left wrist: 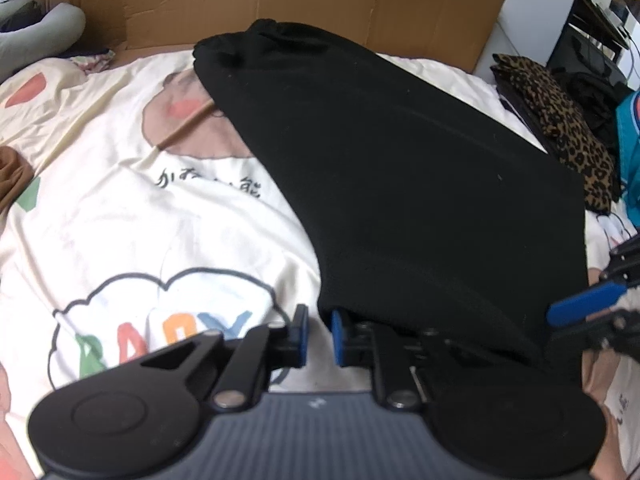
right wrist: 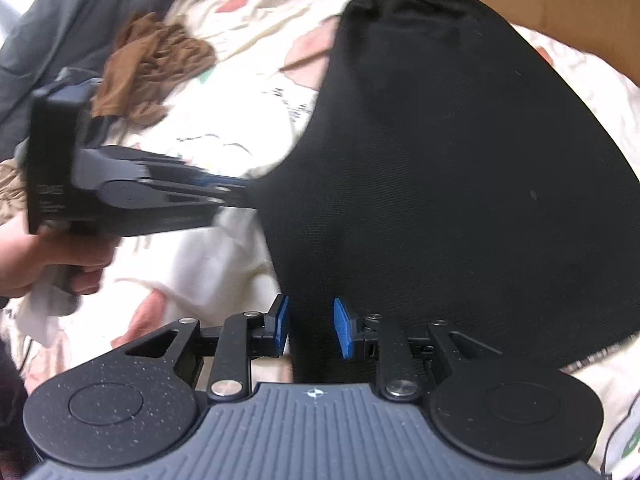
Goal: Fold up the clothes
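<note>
A black garment (left wrist: 420, 184) lies stretched across the printed cream bed sheet (left wrist: 132, 216), its gathered end toward the cardboard at the back. My left gripper (left wrist: 320, 334) is at its near left corner. The jaws stand a little apart, and the cloth drapes over the right finger only. My right gripper (right wrist: 311, 330) is at the garment's (right wrist: 460, 160) near edge with black cloth between its blue pads, which stand a little apart. The left gripper (right wrist: 240, 192) shows from the side in the right wrist view, at the cloth's left edge. The right gripper's blue finger (left wrist: 584, 304) shows at the right of the left wrist view.
A flattened cardboard sheet (left wrist: 312, 0) stands behind the bed. A leopard-print garment (left wrist: 560, 120) and dark clothes lie at the right, a crumpled brown garment (right wrist: 152, 64) at the left, and a grey pillow (left wrist: 44, 28) at the back left.
</note>
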